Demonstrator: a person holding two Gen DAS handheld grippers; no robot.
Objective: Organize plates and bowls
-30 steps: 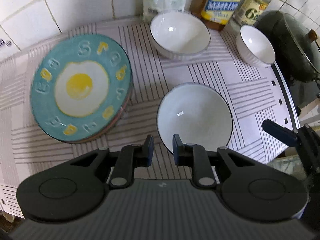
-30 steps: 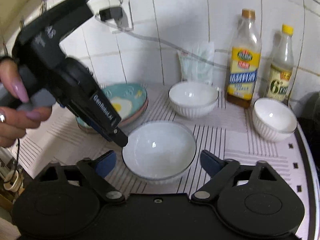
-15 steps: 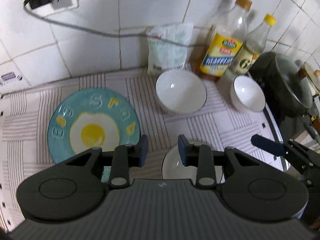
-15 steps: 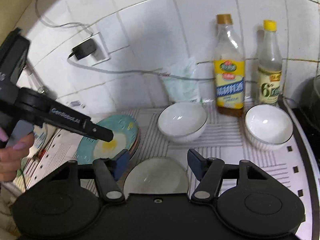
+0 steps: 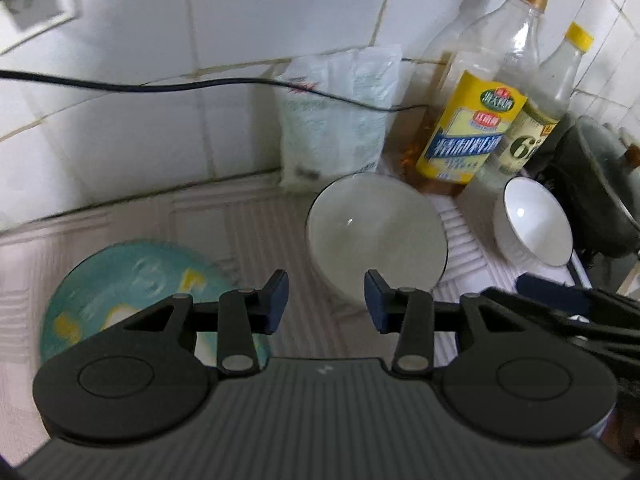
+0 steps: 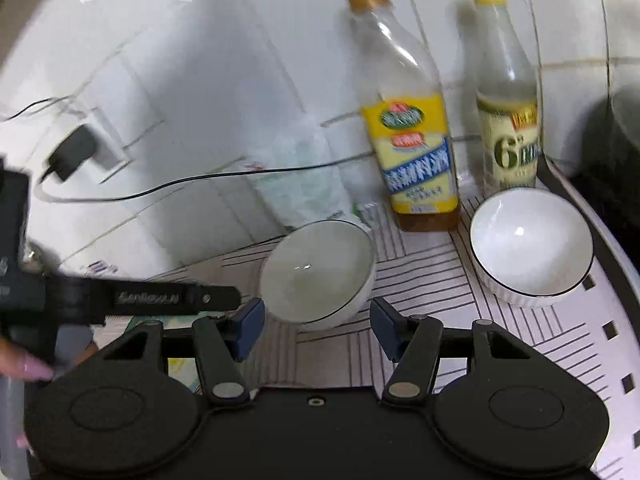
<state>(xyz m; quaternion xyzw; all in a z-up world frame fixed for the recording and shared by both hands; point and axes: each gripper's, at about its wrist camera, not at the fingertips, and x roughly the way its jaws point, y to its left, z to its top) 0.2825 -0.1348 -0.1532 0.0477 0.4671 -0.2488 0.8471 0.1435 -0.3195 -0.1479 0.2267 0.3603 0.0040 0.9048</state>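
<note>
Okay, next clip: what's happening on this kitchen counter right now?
A person holds a two-finger tool in each hand over a striped counter mat. Neither tool grips anything: the left tool is opening, the right tool is closing, and both point at the larger white ceramic bowl. A smaller white bowl sits apart to its right, and a teal fried-egg plate lies to its left.

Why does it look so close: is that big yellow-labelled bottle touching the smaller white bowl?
Apart. In the right wrist view, striped cloth shows between the yellow-labelled bottle and the smaller white bowl.
</note>
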